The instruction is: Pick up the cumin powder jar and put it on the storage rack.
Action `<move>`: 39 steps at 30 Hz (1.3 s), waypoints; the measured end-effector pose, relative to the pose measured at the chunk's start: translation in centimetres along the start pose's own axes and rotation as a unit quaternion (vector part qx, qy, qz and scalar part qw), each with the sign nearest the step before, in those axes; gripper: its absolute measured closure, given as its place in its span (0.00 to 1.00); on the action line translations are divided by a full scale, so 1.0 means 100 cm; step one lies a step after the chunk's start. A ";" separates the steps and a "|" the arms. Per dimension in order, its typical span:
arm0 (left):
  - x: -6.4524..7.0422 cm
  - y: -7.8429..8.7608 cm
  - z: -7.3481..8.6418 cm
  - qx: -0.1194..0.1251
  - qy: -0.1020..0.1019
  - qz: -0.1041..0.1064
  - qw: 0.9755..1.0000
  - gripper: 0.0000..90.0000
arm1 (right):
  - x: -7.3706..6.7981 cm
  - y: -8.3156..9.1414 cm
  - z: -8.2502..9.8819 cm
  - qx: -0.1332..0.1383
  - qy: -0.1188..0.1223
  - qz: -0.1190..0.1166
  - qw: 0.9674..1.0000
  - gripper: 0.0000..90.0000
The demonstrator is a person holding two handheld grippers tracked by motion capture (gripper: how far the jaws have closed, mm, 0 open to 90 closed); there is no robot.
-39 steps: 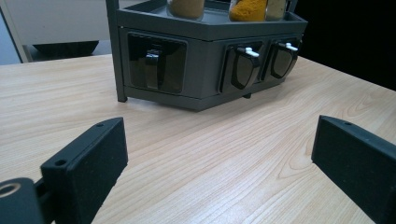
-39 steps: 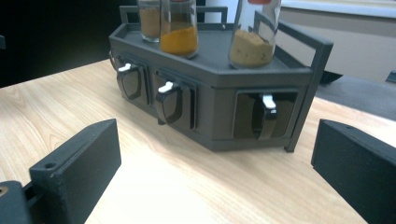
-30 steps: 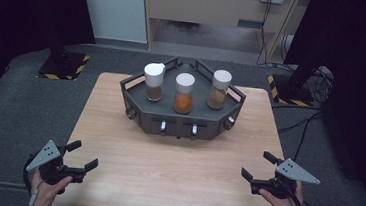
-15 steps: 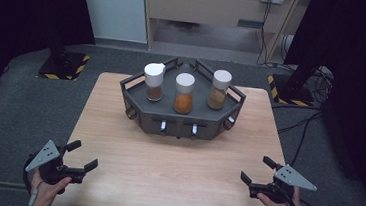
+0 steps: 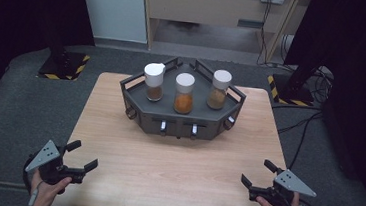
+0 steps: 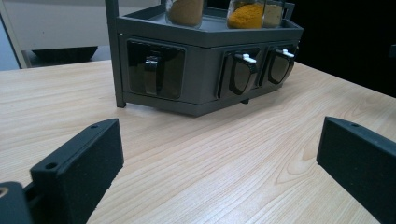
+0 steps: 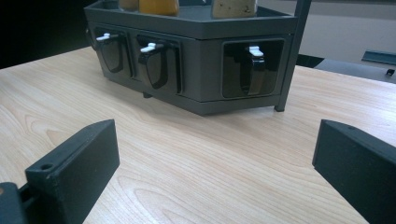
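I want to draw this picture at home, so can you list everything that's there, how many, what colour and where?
Spice rack: one, dark grey, far half of the table, middle.
Spice jars: three, white lids, on top of the rack; left brownish, middle orange, right tan.
Drawer fronts: four, black, along the rack's front; the two middle ones have white handles.
Table: one, light wood, centre of the room.
Left gripper: black, grey plate, near left corner, jaws apart.
Right gripper: black, grey plate, near right corner, jaws apart.
Hands: two, at the bottom edge.
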State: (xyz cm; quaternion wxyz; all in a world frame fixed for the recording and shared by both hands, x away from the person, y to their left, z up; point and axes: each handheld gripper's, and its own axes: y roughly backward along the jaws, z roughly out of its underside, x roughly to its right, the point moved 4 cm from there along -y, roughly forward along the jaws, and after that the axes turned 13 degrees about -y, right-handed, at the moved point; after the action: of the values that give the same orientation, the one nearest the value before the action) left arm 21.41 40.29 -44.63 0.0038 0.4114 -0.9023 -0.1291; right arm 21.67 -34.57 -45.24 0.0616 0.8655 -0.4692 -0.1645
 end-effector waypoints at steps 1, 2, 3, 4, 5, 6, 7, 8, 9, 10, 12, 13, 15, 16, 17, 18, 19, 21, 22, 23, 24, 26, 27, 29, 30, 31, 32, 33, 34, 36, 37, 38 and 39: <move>0.000 0.000 0.000 0.000 0.000 0.000 1.000 0.00 | 0.000 0.000 0.001 -0.001 -0.003 -0.001 1.000 0.01; 0.000 0.000 0.000 0.000 0.000 0.000 1.000 0.00 | 0.000 0.000 0.001 -0.001 -0.003 -0.001 1.000 0.01; 0.000 0.000 0.000 0.001 -0.001 0.000 1.000 0.00 | 0.000 0.000 0.001 -0.001 -0.003 0.000 1.000 0.01; 0.000 0.000 0.000 0.001 -0.001 0.000 1.000 0.00 | 0.000 0.001 0.002 0.001 -0.003 0.001 1.000 0.01; 0.000 0.000 0.000 0.001 -0.001 0.000 1.000 0.00 | 0.000 0.001 0.003 0.002 -0.003 0.001 1.000 0.01; 0.000 0.000 0.000 0.000 0.000 0.001 1.000 0.00 | 0.000 0.001 0.003 0.002 -0.003 0.002 1.000 0.01; 0.000 0.000 0.000 0.001 0.000 0.001 1.000 0.00 | 0.000 0.002 0.004 0.002 -0.002 0.005 1.000 0.01; 0.000 0.000 0.000 0.001 -0.001 0.001 1.000 0.00 | 0.000 0.003 0.005 0.002 -0.004 0.006 1.000 0.01; 0.000 0.000 0.000 0.002 -0.001 0.002 1.000 0.00 | 0.000 0.003 0.006 0.002 -0.003 0.006 1.000 0.01; 0.000 -0.001 0.000 0.002 -0.002 0.002 1.000 0.00 | 0.000 0.003 0.006 0.001 -0.004 0.006 1.000 0.01; 0.000 -0.001 0.000 0.001 -0.002 0.002 1.000 0.00 | 0.000 0.003 0.007 0.004 -0.002 0.006 1.000 0.01; 0.000 -0.001 0.000 0.002 -0.002 0.003 1.000 0.00 | -0.001 0.003 0.007 0.006 -0.001 0.008 1.000 0.01; 0.000 -0.001 0.000 0.003 -0.002 0.004 1.000 0.00 | -0.001 0.004 0.007 0.008 0.001 0.011 1.000 0.01; 0.000 -0.002 0.000 0.003 -0.003 0.003 1.000 0.00 | -0.001 0.004 0.007 0.009 0.001 0.011 1.000 0.01; 0.000 -0.002 0.000 0.004 -0.002 0.003 1.000 0.00 | -0.001 0.004 0.008 0.011 0.001 0.012 1.000 0.01; 0.000 -0.002 0.000 0.005 -0.002 0.003 1.000 0.00 | -0.001 0.004 0.008 0.012 0.001 0.014 1.000 0.01; 0.000 -0.002 0.000 0.005 -0.002 0.002 1.000 0.00 | 0.000 0.005 0.008 0.017 0.002 0.015 1.000 0.01; 0.000 -0.002 0.000 0.009 -0.001 0.000 1.000 0.00 | 0.000 0.006 0.009 0.023 0.002 0.021 1.000 0.01; 0.000 -0.002 0.000 0.010 -0.002 0.000 1.000 0.00 | 0.000 0.006 0.009 0.025 0.001 0.023 0.999 0.01; 0.000 -0.002 0.000 0.010 -0.002 -0.002 1.000 0.00 | 0.001 0.006 0.010 0.030 -0.001 0.023 0.999 0.01; 0.000 -0.002 0.000 0.010 0.000 -0.003 1.000 0.00 | 0.001 0.006 0.010 0.032 -0.003 0.025 0.999 0.01; -0.001 -0.002 0.000 0.012 -0.001 -0.004 1.000 0.00 | 0.001 0.007 0.011 0.036 -0.001 0.031 0.999 0.01; -0.001 -0.002 0.000 0.012 -0.001 -0.005 1.000 0.00 | 0.001 0.007 0.011 0.040 -0.001 0.032 0.999 0.01; -0.001 -0.002 0.001 0.015 -0.001 -0.005 1.000 0.00 | 0.001 0.007 0.012 0.045 0.000 0.034 0.998 0.01; -0.001 -0.002 0.001 0.016 -0.002 -0.006 1.000 0.00 | 0.000 0.007 0.012 0.046 0.000 0.037 0.998 0.01; -0.001 -0.002 0.000 0.016 -0.002 -0.006 1.000 0.00 | 0.001 0.007 0.012 0.048 -0.001 0.039 0.998 0.01; 0.000 -0.002 0.000 0.016 -0.002 -0.006 1.000 0.00 | 0.001 0.007 0.012 0.051 -0.002 0.039 0.998 0.01; 0.000 -0.002 0.001 0.016 -0.002 -0.007 1.000 0.00 | 0.001 0.006 0.012 0.051 -0.004 0.040 0.998 0.01; -0.001 -0.002 0.001 0.016 -0.002 -0.007 1.000 0.00 | 0.001 0.006 0.013 0.052 -0.005 0.041 0.998 0.01; -0.001 -0.002 0.001 0.017 -0.004 -0.007 1.000 0.00 | 0.001 0.007 0.013 0.055 -0.006 0.043 0.998 0.01; -0.001 -0.002 0.001 0.015 -0.004 -0.008 1.000 0.00 | 0.001 0.008 0.013 0.057 -0.007 0.046 0.997 0.01; -0.001 -0.001 0.001 0.014 -0.004 -0.008 1.000 0.00 | 0.000 0.008 0.013 0.058 -0.009 0.049 0.997 0.01; 0.000 -0.001 0.001 0.014 -0.006 -0.009 1.000 0.00 | 0.000 0.008 0.014 0.062 -0.009 0.049 0.997 0.01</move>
State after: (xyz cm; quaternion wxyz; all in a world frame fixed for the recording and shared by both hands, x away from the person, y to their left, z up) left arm 21.50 40.28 -44.72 -0.0083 0.4188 -0.9003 -0.1183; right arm 20.57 -34.97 -46.34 0.0116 0.8418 -0.5211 -0.1399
